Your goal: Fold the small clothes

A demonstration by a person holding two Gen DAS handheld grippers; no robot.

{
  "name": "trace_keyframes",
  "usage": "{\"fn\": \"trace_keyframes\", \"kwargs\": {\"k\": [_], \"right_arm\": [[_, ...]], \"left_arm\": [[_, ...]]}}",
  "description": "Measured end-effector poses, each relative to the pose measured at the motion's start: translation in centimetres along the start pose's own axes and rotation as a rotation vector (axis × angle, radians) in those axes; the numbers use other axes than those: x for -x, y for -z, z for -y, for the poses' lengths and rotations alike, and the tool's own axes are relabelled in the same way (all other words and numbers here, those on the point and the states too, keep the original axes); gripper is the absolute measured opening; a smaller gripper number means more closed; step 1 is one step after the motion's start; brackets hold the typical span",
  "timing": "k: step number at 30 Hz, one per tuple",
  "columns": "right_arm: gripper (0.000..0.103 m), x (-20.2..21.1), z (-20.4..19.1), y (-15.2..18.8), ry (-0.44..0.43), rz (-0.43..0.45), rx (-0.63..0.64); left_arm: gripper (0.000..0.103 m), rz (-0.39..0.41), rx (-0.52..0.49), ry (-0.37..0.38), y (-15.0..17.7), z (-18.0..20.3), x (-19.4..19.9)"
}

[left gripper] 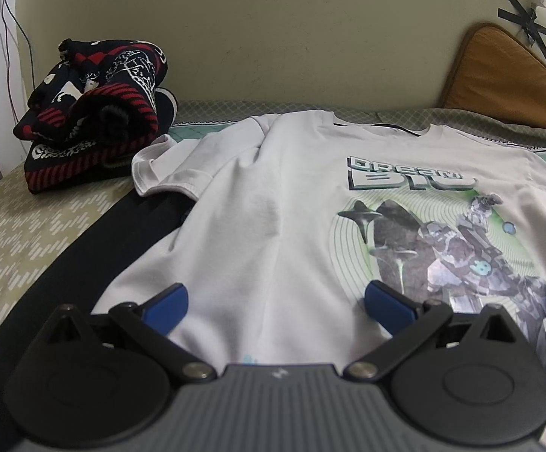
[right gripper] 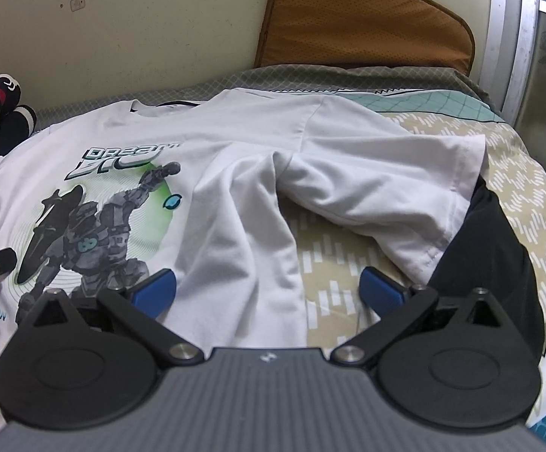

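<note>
matt white cloth t-shirt (left gripper: pixel 257 226)

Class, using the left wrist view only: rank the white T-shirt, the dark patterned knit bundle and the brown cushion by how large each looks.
1. white T-shirt, largest by far.
2. dark patterned knit bundle.
3. brown cushion, partly cropped and farther off, so its place behind the bundle is unsure.

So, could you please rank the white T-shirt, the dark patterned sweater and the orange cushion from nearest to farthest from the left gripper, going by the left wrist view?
1. White T-shirt: right under the open left gripper, spread on the bed.
2. Dark patterned sweater: bundled farther back on the left, by the wall.
3. Orange cushion: farthest, propped against the wall, back right.
</note>
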State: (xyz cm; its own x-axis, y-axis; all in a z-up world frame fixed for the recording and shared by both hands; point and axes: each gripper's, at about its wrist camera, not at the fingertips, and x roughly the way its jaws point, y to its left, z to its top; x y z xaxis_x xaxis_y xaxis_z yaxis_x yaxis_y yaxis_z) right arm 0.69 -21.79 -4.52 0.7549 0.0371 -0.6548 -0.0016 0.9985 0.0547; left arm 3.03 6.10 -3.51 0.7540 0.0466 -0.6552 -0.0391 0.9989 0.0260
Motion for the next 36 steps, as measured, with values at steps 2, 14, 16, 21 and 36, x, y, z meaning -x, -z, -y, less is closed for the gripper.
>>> {"fn": "trace_keyframes", "kwargs": {"k": [2,14,16,21,36], "right_arm": [[0.103,0.0,-0.1,0.0,-0.004,0.0,-0.002],[0.103,-0.1,-0.1,0.1,-0.008,-0.003,-0.001],[0.103,-0.1,-0.1,0.1,-0.009,-0.003,-0.001],[0.103,-0.1,-0.2,0.1,-0.007,-0.005,0.005],[0.103,0.2,0.0,0.3,-0.018,0.017,0.041]], "left_arm": [[0.103,0.0,0.001,0.0,0.0,0.0,0.0],[0.103,0.001,0.001,0.005,0.0,0.0,0.0],[0.103,0.001,0.001,0.005,0.0,0.0,0.0],[0.103,0.001,0.002,0.004,0.0,0.0,0.0],[0.103,-0.062,0.024,-0.022,-1.0,-0.3,0.4]]}}
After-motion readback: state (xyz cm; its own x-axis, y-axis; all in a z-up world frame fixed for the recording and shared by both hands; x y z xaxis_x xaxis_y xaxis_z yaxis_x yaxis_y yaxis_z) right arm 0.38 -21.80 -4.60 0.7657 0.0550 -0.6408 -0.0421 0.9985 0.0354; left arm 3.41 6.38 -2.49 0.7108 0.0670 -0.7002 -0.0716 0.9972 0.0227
